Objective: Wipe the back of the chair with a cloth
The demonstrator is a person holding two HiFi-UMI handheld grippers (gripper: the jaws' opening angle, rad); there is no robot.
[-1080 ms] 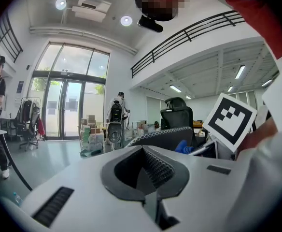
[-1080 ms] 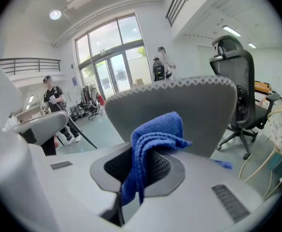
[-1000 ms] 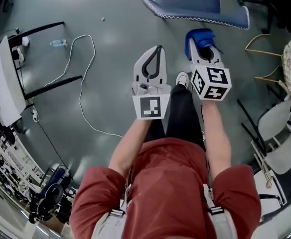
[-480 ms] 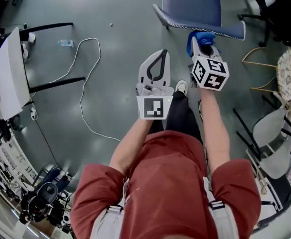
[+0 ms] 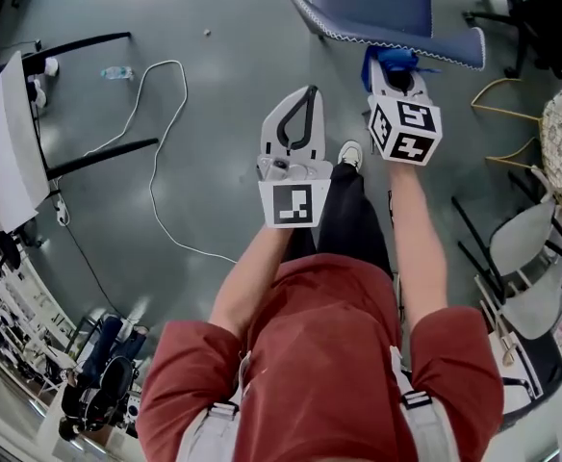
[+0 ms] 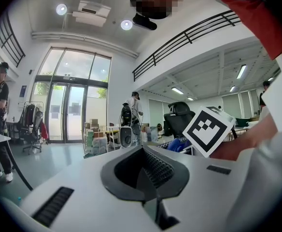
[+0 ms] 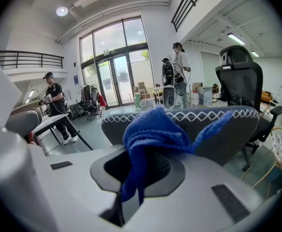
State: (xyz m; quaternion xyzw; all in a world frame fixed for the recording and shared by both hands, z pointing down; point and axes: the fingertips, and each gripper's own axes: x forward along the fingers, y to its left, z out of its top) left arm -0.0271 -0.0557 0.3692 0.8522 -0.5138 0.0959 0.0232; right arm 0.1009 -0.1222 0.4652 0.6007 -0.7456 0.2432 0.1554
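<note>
A chair with a blue seat stands ahead of me, and its grey backrest, edged with white zigzag stitching, faces me. My right gripper is shut on a bunched blue cloth, held just short of the backrest's top edge. In the right gripper view the blue cloth bulges out of the right gripper, with the backrest close behind it. My left gripper hangs to the left over the floor, shut and empty. In the left gripper view the left gripper shows its jaws meeting with nothing between them.
A white cable and a water bottle lie on the grey floor at left, beside a white table. White chairs and a gold wire stand crowd the right. A black office chair and people stand behind.
My right gripper has carried the blue cloth forward, closer to the backrest's top edge. The left gripper has barely shifted.
</note>
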